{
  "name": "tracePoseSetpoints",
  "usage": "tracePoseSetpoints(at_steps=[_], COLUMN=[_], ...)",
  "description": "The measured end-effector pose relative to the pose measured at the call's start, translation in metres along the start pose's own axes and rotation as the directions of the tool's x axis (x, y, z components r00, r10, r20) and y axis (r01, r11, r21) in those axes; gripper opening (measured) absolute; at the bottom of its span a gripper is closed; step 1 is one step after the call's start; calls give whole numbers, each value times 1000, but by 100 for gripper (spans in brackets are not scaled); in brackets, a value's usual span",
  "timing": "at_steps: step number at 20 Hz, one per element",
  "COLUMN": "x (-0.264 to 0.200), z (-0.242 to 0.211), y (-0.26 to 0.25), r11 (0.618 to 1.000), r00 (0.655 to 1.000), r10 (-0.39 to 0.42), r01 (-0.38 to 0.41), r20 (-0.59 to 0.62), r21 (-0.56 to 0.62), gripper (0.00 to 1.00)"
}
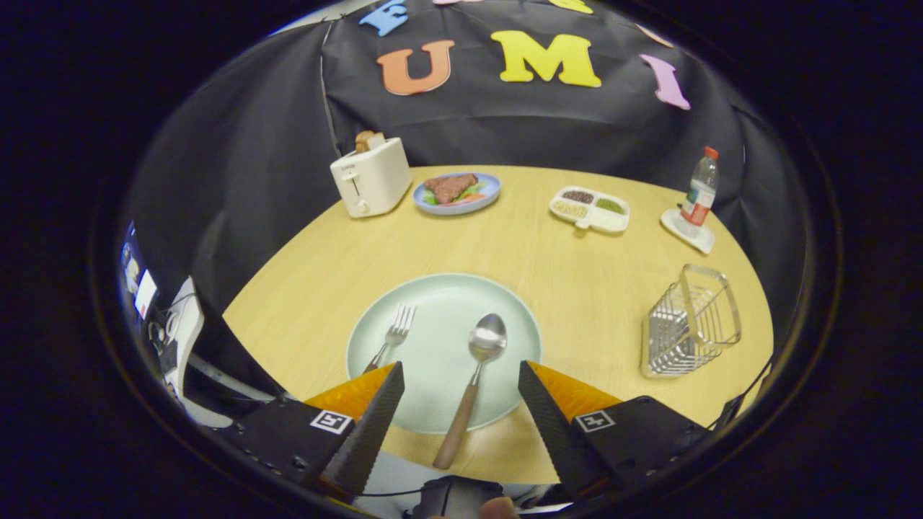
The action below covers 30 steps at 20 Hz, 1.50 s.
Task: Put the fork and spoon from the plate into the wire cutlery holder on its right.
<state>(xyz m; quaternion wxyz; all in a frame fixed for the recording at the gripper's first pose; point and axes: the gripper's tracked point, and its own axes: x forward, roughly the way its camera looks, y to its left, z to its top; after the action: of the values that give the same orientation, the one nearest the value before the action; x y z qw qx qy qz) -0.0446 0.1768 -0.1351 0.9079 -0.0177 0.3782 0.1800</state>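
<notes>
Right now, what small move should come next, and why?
Probably lower the open gripper onto the wooden-handled metal spoon: its handle lies between the spread fingers on the pale green round plate, nothing is gripped, and the wire cutlery holder looks empty.

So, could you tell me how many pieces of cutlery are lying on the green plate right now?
2. The fork lies on the green plate by one finger of the open gripper; the spoon lies between the fingers, its handle past the rim. None looks hidden.

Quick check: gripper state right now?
Gripper: open, holding nothing; the spoon lies between its fingers on the plate.
</notes>
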Motion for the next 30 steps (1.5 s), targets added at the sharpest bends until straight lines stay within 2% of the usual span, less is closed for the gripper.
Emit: tracePoseSetpoints(at_steps=[3,5,7,11,12,14,15,16,21,25,30], x=[10,15,21,27,28,30,30,30,23,9,-42], z=[-11,-20,-26,-32,-33,-33,-28,-30,-28,-19,10], y=[0,3,5,-2,-4,-7,-9,-5,-3,-2,-13], r11=[1000,1000,1000,997,996,995,995,996,995,992,991], r00=[998,994,990,980,977,974,976,974,971,971,976], r10=[-9,-16,-24,-69,-79,-89,-86,-68,14,38,56], r01=[11,17,24,72,83,95,95,79,12,-8,-30], r20=[-68,-106,-136,-185,-196,-207,-200,-218,-241,-237,-210], r21=[22,10,-5,9,12,22,34,45,104,126,127], gripper=[96,86,83,55,41,21,21,4,1,1,1])
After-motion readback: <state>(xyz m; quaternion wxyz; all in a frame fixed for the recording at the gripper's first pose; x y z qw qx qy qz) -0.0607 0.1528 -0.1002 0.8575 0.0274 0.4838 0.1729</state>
